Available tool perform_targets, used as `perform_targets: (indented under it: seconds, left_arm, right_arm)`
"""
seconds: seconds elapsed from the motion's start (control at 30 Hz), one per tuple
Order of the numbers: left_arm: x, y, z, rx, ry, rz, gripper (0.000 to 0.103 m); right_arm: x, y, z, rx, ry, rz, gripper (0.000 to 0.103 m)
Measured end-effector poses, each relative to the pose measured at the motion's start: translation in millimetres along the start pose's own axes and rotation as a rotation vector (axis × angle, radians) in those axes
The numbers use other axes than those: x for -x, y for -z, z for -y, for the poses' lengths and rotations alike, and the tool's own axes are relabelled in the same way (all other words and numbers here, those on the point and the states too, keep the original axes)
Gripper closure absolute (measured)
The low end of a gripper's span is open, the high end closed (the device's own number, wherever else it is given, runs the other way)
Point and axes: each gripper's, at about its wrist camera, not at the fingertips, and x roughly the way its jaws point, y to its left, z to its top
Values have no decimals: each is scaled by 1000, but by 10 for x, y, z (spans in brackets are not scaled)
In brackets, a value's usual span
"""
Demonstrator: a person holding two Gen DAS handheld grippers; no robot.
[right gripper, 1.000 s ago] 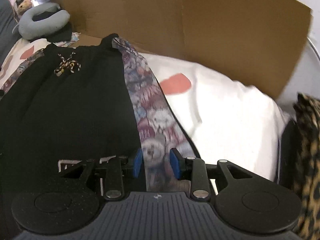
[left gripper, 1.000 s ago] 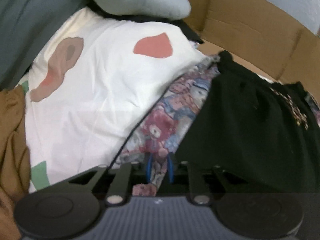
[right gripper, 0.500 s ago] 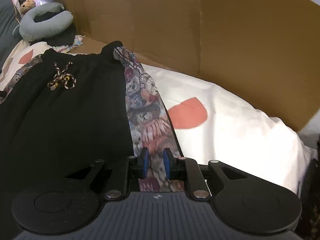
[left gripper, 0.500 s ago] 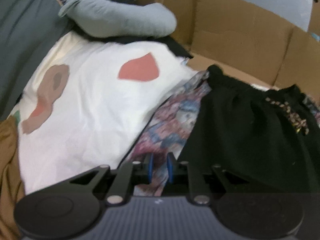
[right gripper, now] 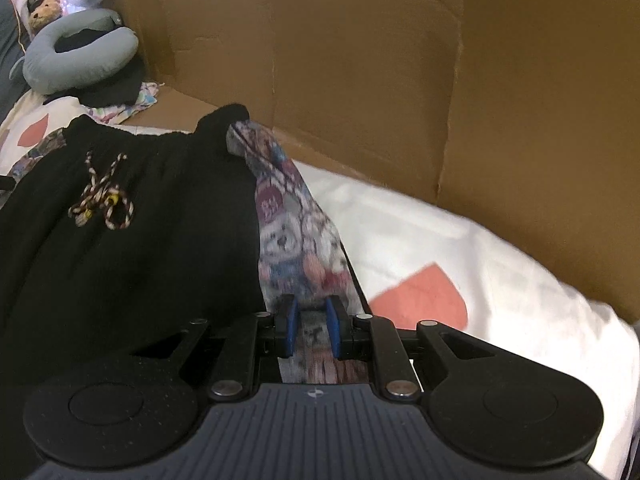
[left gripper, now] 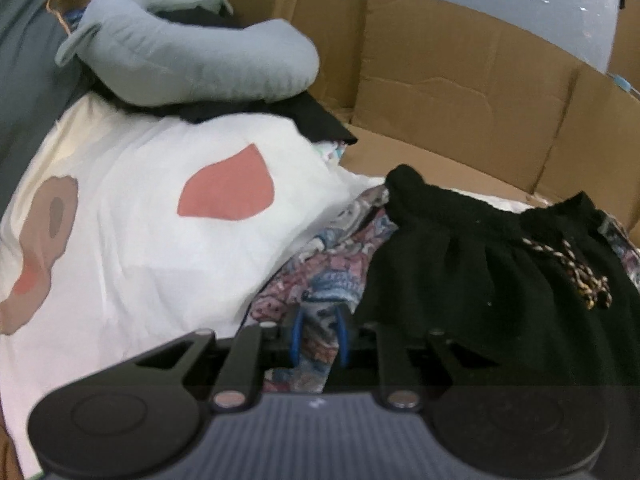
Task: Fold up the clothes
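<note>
Black drawstring shorts (right gripper: pixel 132 248) lie flat on a white printed bedsheet (left gripper: pixel 132 264), waistband toward the cardboard wall (right gripper: pixel 360 80). Left hand-held gripper (left gripper: pixel 319 336) pinches the bear-print side panel (left gripper: pixel 320 280) on one edge, jaws narrow on the cloth; right hand-held gripper (right gripper: pixel 310 330) grips the matching panel (right gripper: pixel 296 240) opposite. Holding both side edges likely keeps the garment taut for a fold. Grey neck pillow (left gripper: pixel 188 56) sits well apart.

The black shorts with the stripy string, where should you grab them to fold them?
Best guess: pinch the printed side stripes, one edge for each gripper, coming in from the hem end toward the waistband. The black shorts lie flat and spread, so their thin outer edges give the pads something to bite. The left gripper and right gripper already clamp there.
</note>
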Motion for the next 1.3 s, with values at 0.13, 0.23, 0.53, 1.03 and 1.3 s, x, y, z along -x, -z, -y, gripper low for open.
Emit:
perform_targets:
  seconds: [0.13,0.23,0.53,1.03,1.3]
  left_arm:
    - [-48,-67,55,-12,-27,-34,82]
    - [-14,-125,62,-3,-6,-25,81]
    - [-54,-370,172,-17,51,16,79]
    - [-431,-427,190,9,20,-49,79]
    - [-203,-521,363,-69,72,43,81]
  right_arm:
    - [-118,-135,-6,-16,4,17,81]
    - [-197,-243,-48,-11,6,25,81]
    - [-371,-602,-260,75,5,48,81]
    - [-750,-809,-255,44,-22,-38,80]
    - [-524,-855,-221,14,-49,25,80]
